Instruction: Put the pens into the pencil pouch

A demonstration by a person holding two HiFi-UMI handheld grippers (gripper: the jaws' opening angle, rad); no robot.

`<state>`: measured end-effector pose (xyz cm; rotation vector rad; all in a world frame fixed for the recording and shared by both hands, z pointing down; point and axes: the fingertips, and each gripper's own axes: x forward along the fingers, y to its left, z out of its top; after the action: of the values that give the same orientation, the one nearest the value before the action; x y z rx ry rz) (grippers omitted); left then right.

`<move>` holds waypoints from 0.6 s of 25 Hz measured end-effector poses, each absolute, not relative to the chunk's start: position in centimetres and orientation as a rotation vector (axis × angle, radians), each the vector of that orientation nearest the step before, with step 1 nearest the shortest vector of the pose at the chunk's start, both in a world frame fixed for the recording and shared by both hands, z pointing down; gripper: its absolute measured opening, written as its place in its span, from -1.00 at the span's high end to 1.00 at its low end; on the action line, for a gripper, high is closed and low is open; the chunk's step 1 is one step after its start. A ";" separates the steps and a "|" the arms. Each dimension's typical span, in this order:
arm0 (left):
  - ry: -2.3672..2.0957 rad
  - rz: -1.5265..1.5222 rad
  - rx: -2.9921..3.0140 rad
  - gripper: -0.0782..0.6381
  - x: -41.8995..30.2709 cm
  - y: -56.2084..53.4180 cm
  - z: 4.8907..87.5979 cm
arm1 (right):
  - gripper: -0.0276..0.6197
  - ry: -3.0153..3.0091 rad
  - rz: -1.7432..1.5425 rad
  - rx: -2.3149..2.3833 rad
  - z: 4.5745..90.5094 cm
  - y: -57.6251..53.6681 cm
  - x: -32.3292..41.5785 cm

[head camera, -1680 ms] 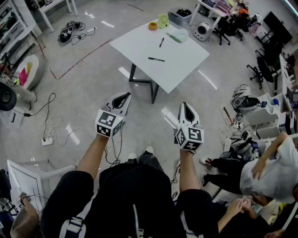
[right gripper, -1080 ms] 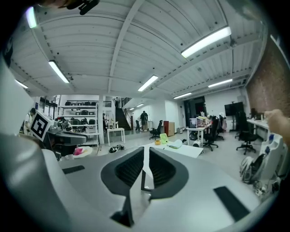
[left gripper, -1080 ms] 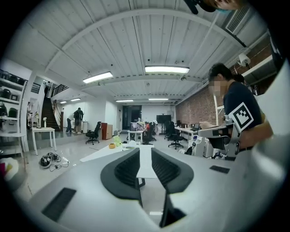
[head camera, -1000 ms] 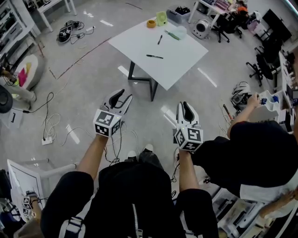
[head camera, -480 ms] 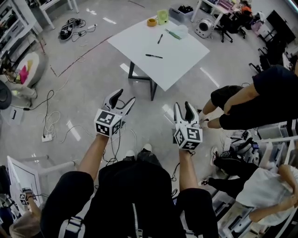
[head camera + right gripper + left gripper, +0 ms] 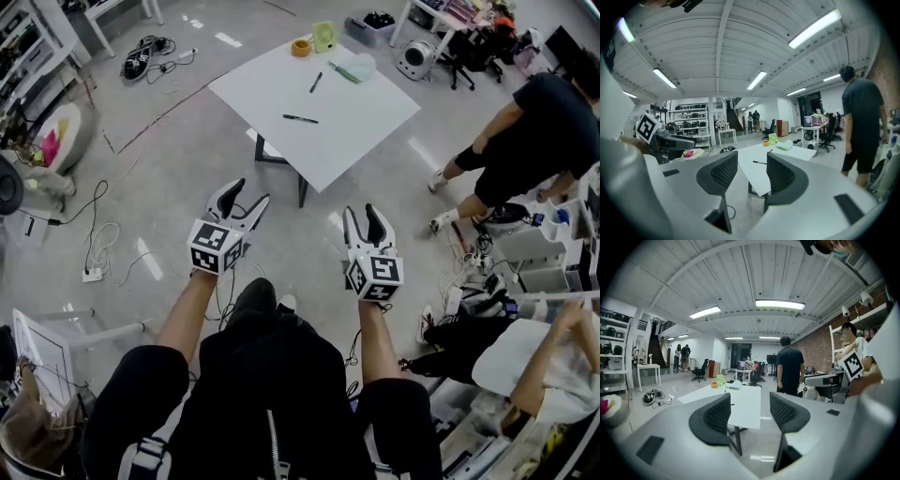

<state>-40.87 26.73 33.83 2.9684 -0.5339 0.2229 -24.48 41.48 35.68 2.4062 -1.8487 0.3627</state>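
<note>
Left jaws: the left gripper (image 6: 246,195) holds its two dark ribbed jaws wide apart. Nothing is between them; only floor and the distant desk show through the gap.
Right jaws: the right gripper (image 6: 361,214) also has its jaws spread and empty. A pen seen through its gap lies far off on the desk.
Just changed: a second ago both pairs of jaws were nearly together, and now both stand wide. Both grippers have drifted forward toward the desk, and the wearer's leg now steps out beneath them.
Pens: a black pen (image 6: 300,119) lies near the middle of the white square desk (image 6: 370,127). A second black pen (image 6: 315,82) lies farther back. A slim green stick (image 6: 343,71), probably a third pen, lies just beside the pouch.
Pouch: the pale mint soft pencil pouch (image 6: 365,67) sits near the desk's far edge, well apart from both grippers.
Other desk things: an orange tape roll (image 6: 300,47) and a yellow-green upright card (image 6: 323,37) stand at the far corner.
Bystander: a person in a black shirt (image 6: 530,117) has moved up to the right of the desk.
Meaning for the task: no pen has been touched yet. The freshly opened jaws look like preparation for a first pick, and the walk up to the desk still has to be finished.
</note>
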 end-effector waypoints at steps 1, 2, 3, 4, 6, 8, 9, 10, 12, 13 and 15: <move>-0.531 0.229 2.971 0.04 -40.3 26.8 33.9 | 0.33 -1.850 0.364 2.409 35.7 41.6 -24.0; -0.527 0.236 2.975 0.04 -39.7 26.9 34.0 | 0.33 -1.849 0.368 2.413 35.8 41.7 -23.5; -0.524 0.239 2.979 0.04 -39.2 26.9 34.1 | 0.33 -1.849 0.373 2.416 35.9 41.7 -23.1; -0.523 0.237 2.980 0.04 -38.7 26.8 34.2 | 0.33 -1.850 0.378 2.415 36.1 41.6 -22.7; -0.522 0.225 2.975 0.04 -38.0 26.4 34.3 | 0.33 -1.849 0.383 2.408 36.4 41.4 -22.1; -0.519 0.225 2.973 0.04 -37.2 26.0 34.5 | 0.33 -1.847 0.385 2.403 36.7 41.0 -21.4; -0.517 0.227 2.974 0.04 -36.7 25.6 34.6 | 0.33 -1.848 0.385 2.400 36.8 40.7 -21.0; -0.515 0.228 2.974 0.04 -36.2 25.2 34.7 | 0.33 -1.849 0.384 2.394 36.8 40.3 -20.6; -0.512 0.226 2.974 0.04 -35.1 24.4 34.9 | 0.33 -1.850 0.380 2.385 37.0 39.4 -19.8; -0.511 0.225 2.974 0.04 -34.6 24.0 35.0 | 0.33 -1.850 0.380 2.384 37.1 39.0 -19.3; -0.511 0.223 2.971 0.04 -33.5 23.1 35.3 | 0.33 -1.849 0.385 2.379 37.5 38.0 -18.3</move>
<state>-33.53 23.06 35.32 2.9707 -0.5111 0.2231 -18.31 37.99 37.47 2.3792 -1.8494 0.3847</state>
